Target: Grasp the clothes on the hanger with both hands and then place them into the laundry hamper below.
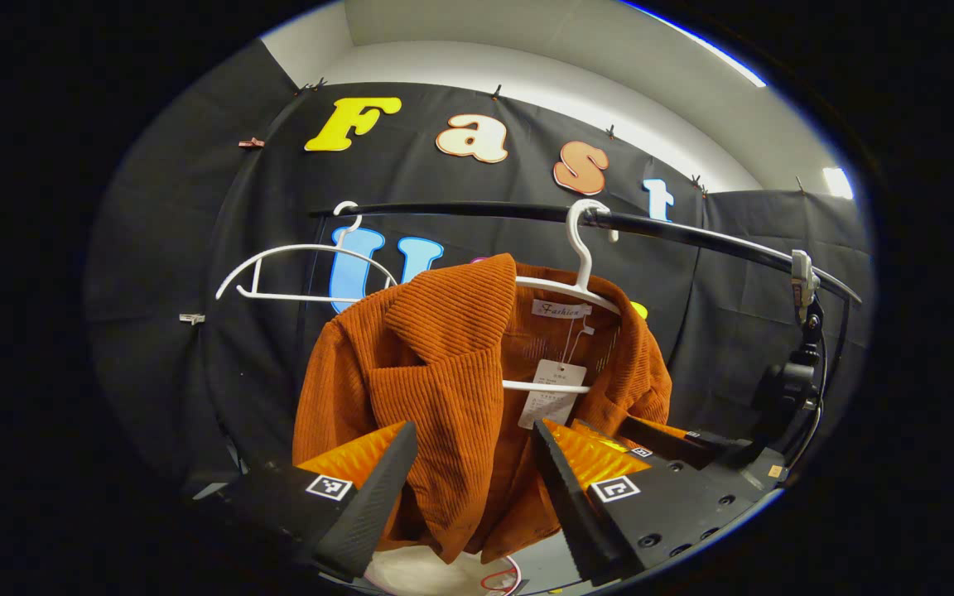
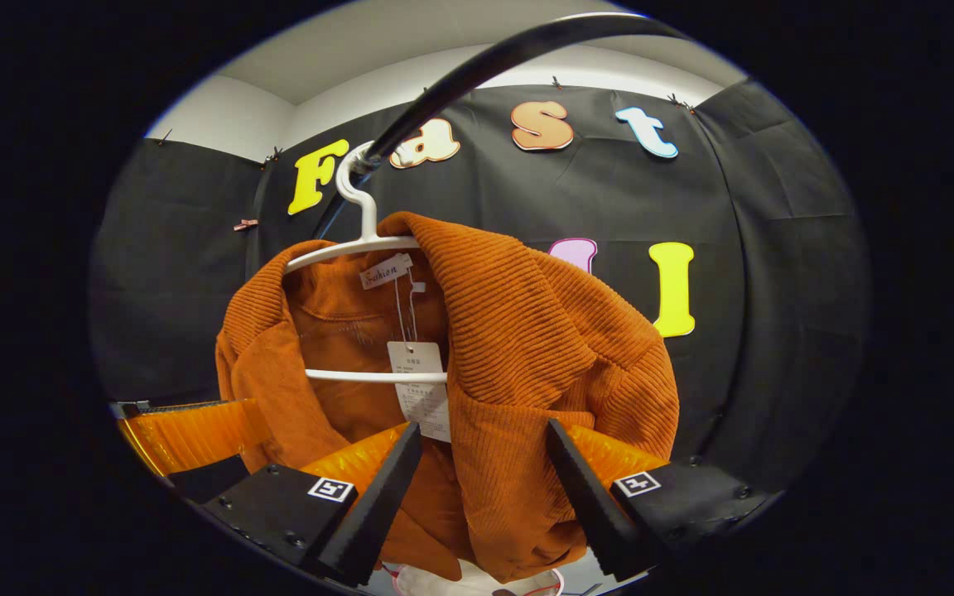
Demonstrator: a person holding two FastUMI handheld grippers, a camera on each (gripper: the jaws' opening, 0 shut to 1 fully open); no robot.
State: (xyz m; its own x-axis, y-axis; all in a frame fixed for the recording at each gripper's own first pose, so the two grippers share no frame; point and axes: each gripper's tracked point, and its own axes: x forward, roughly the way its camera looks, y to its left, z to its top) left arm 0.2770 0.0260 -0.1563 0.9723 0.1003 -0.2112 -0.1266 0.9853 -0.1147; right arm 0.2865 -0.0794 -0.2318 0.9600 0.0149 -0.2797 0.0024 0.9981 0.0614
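Note:
An orange corduroy jacket [image 1: 436,356] [image 2: 527,331] hangs on a white hanger [image 1: 580,248] [image 2: 344,246], hooked over a black rail [image 1: 692,232] [image 2: 460,66]. My left gripper [image 1: 473,430] is open, one front panel of the jacket hanging between its spread fingers. My right gripper [image 2: 485,430] is open too, with the other front panel between its fingers. Each view also catches the other gripper beside the jacket: the right gripper [image 1: 659,439] and the left gripper [image 2: 187,434]. Part of something white, perhaps the hamper [image 1: 411,571] [image 2: 477,583], shows under the hem.
An empty white hanger [image 1: 303,265] hangs farther along the rail, on the left of the left gripper view. A clamp with a black device [image 1: 800,331] sits on the rail's right end. A paper tag [image 1: 551,389] [image 2: 419,389] dangles inside the collar.

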